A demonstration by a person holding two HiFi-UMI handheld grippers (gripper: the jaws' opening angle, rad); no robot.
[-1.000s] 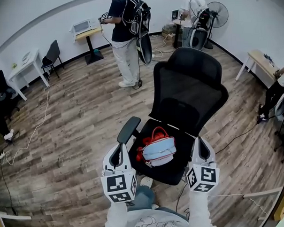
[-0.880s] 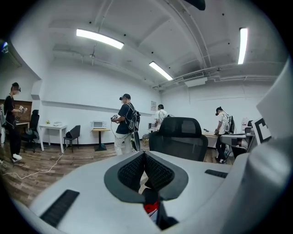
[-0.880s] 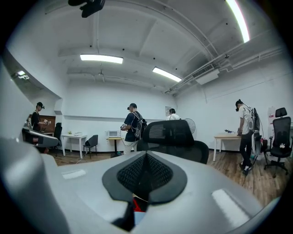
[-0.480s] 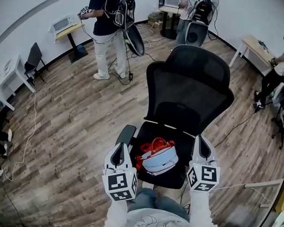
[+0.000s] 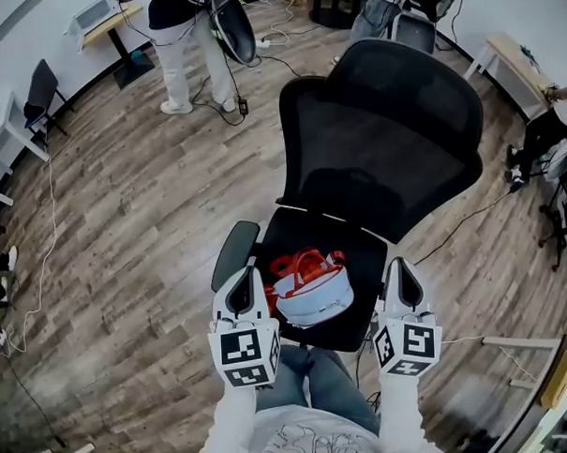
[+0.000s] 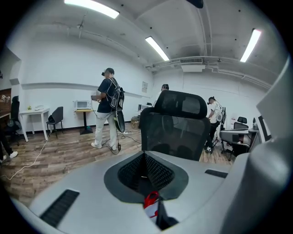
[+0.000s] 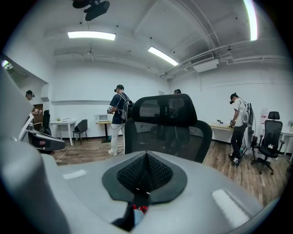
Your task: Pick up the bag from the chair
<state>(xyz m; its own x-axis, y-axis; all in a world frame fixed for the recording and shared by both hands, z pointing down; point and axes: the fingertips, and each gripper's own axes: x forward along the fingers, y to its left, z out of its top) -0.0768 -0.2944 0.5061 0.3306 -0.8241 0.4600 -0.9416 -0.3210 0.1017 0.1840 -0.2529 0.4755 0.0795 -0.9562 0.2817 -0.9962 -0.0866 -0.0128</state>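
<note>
Left tool (image 5: 243, 277): it is hovering over the near-left edge of the seat, just beside the armrest (image 5: 230, 256). Its jaws are pressing together and gripping nothing.
Right tool (image 5: 399, 266): it is hovering over the near-right edge of the seat. Its jaws are also meeting tip to tip, with nothing held.
Bag (image 5: 312, 287): it is lying on the seat between the two tools, a little farther off than their tips. Its body is pale blue with red trim.
Handling: the bag is looking soft-sided and light, and I expect it to sag and swing once lifted. It is probably not fragile. The smooth body is likely to slip out of a narrow pinch.
Where to hold: the red handles (image 5: 300, 261) are standing up at the bag's far-left top. They are offering the surest hold, but a tool needs to open first and then close on a loop.
Chair (image 5: 378, 142): it is a black mesh office chair, its high back rising on the far side of the bag.
Counts: two tools, one bag, one chair bearing it, and what look like two handles.
Far floor: a standing person (image 5: 180, 47) is working at the far left and a second person (image 5: 377, 10) farther right. A pale bench (image 5: 513, 62) is standing at the far right.
</note>
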